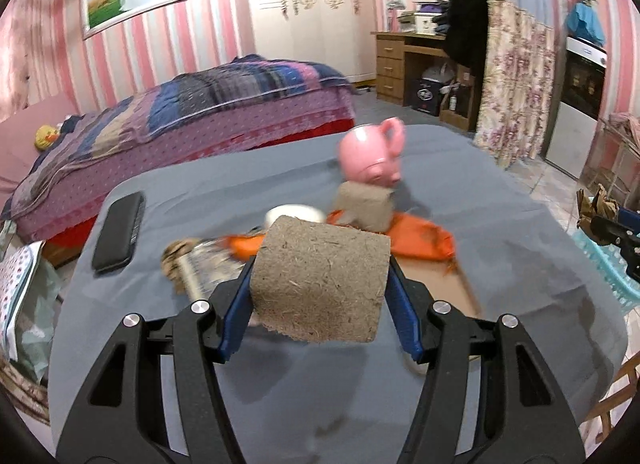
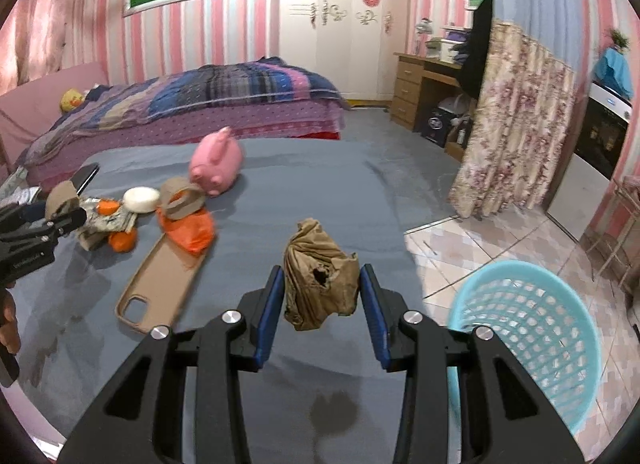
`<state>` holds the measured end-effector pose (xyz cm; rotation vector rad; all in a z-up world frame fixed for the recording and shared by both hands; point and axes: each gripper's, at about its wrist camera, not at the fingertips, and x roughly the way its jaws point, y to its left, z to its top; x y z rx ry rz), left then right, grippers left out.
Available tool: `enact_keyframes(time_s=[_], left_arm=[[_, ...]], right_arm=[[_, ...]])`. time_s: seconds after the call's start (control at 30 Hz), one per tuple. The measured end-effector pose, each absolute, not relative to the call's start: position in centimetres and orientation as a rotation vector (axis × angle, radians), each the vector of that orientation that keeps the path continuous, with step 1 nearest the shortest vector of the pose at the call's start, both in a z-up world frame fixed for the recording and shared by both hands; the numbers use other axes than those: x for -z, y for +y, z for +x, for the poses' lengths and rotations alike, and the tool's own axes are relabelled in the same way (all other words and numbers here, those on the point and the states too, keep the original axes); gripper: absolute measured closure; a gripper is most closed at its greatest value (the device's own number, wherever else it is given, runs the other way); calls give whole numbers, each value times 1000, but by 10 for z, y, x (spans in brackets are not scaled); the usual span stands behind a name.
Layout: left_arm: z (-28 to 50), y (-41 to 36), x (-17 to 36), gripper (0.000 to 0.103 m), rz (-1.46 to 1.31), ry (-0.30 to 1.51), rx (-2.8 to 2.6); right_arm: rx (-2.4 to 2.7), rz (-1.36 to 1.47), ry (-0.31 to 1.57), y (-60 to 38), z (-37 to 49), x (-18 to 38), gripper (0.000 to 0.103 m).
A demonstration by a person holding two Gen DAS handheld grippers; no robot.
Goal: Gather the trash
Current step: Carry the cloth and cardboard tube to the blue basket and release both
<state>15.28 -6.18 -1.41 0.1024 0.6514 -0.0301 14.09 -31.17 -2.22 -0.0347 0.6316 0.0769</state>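
Bedroom table (image 2: 304, 192), grippers gripping cardboard roll (image 1: 320, 280), crumpled paper (image 2: 320, 280)

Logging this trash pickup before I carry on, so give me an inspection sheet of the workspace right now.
Surface: grey cloth over the table.
Job's things: cardboard roll in left gripper; crumpled brown paper in right gripper; second cardboard roll, orange bag, wrappers left; turquoise basket on the floor.
Clutter: pink piggy bank, phone case, dark phone, white disc.
Grippers: both gripping.
Cables: nothing seen.
Surroundings: bed, desk, floral curtain.
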Motion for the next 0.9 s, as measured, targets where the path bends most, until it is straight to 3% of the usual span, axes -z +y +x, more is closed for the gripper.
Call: enact_keyframes(time_s=[0.9], left_arm=[[156,-270,6,44,167,590,377]], right_arm=[[269,130,569,-508,88,17,64]])
